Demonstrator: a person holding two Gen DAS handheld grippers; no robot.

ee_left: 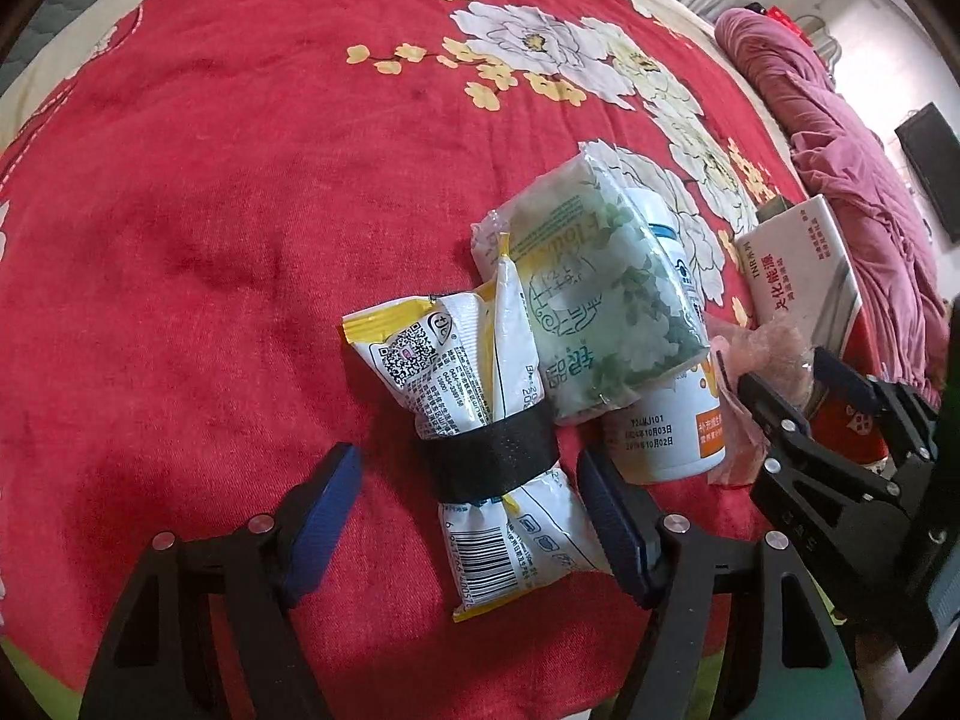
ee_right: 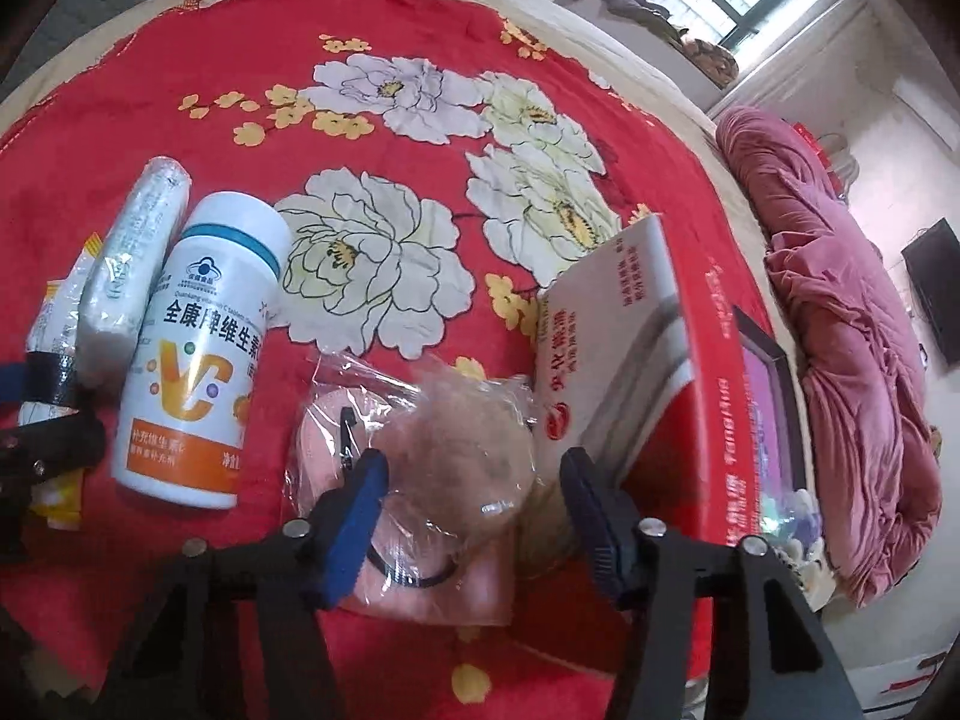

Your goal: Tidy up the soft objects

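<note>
My left tool (ee_left: 471,525) is low and level with its blue-padded fingers (ee_left: 324,516) spread wide, nothing pinched between them. My right tool (ee_right: 474,516) sits just to its right, jaws also parted, black frame angled forward and down. From the left wrist camera I see the right tool (ee_left: 798,402) from the side, close by.

The red woven bedspread (ee_right: 420,18) carries large white and cream peonies with small yellow blossoms. The white-and-yellow plastic snack packet (ee_left: 444,360) has a black band around its middle, a QR code and a barcode. The translucent tissue pack (ee_left: 606,300) shows green leaf print. The white plastic vitamin bottle (ee_right: 198,348) bears a teal ring and orange lettering. The clear crinkled bag (ee_right: 444,450) holds something pink.
</note>
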